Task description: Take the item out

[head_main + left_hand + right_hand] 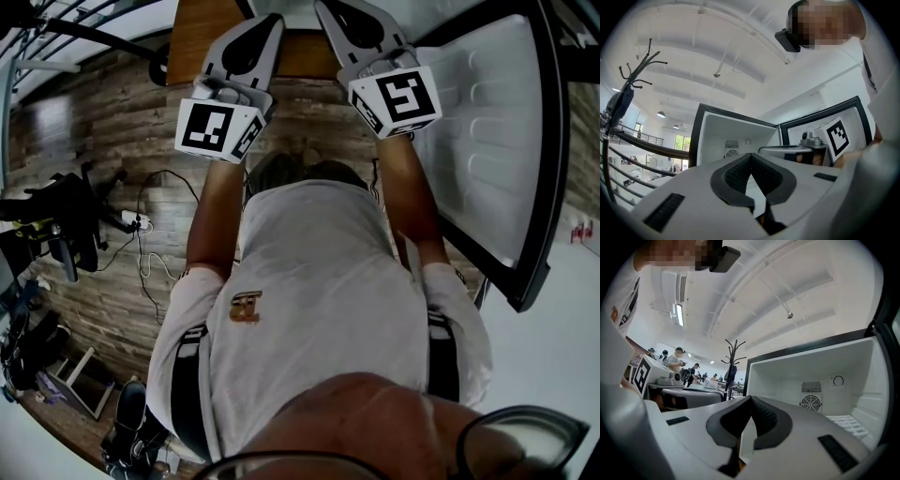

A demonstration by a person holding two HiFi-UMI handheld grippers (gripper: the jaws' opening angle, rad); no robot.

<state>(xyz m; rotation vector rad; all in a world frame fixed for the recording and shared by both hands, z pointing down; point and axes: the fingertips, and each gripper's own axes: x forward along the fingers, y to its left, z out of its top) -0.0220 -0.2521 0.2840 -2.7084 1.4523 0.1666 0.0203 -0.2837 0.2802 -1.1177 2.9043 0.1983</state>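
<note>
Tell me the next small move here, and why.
Probably ease the right gripper toward the open fridge to see further in: both it and the left gripper are shut on nothing, and only a fan and shelf show inside.

The left hand-held gripper is matt grey plastic with ribbed black pads; the fridge liner is smooth white plastic; the floor is grainy wood.

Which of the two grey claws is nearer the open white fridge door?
The right grey claw, directly beside the black-framed white fridge door; the left grey claw sits beyond it.
</note>
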